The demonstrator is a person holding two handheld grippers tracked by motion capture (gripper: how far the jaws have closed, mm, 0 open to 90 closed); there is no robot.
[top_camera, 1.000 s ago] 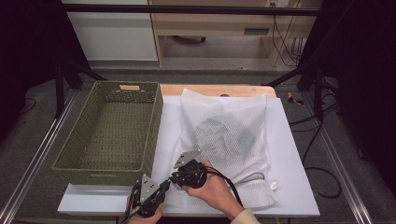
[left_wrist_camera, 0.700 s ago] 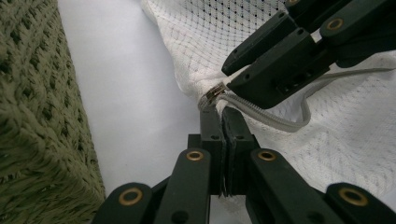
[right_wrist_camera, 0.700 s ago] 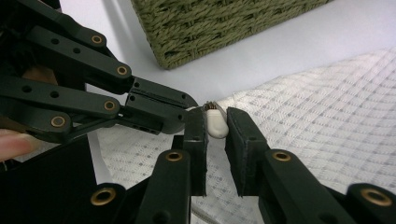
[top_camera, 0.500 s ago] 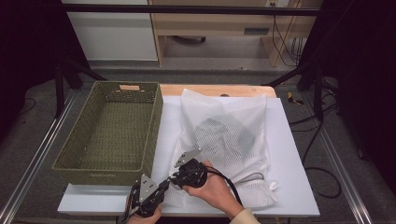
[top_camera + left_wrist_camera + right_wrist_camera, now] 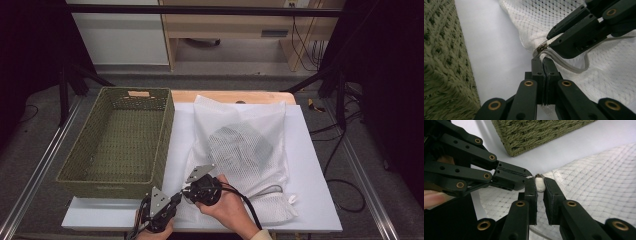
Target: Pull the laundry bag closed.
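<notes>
left fingers (image 5: 543, 65): closed, clamping near-left corner of mesh bag (image 5: 250, 150) beside zipper.
right fingers (image 5: 539, 185): just closing, gripping white zipper pull (image 5: 539, 184).
basket (image 5: 120, 145): left, on table (image 5: 310, 165).

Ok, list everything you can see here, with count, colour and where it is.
Basket: one, olive green woven, left on the table.
Mesh bag: one, white, lying right of the basket, something dark inside.
Zipper pull: one, white, at the bag's near-left corner.
Board: one, white, under basket and bag.
Left gripper: one, black, jaws shut on the bag's corner.
Right gripper: one, black, jaws on the zipper pull.
Hands: two, near edge, one on each gripper.
</notes>
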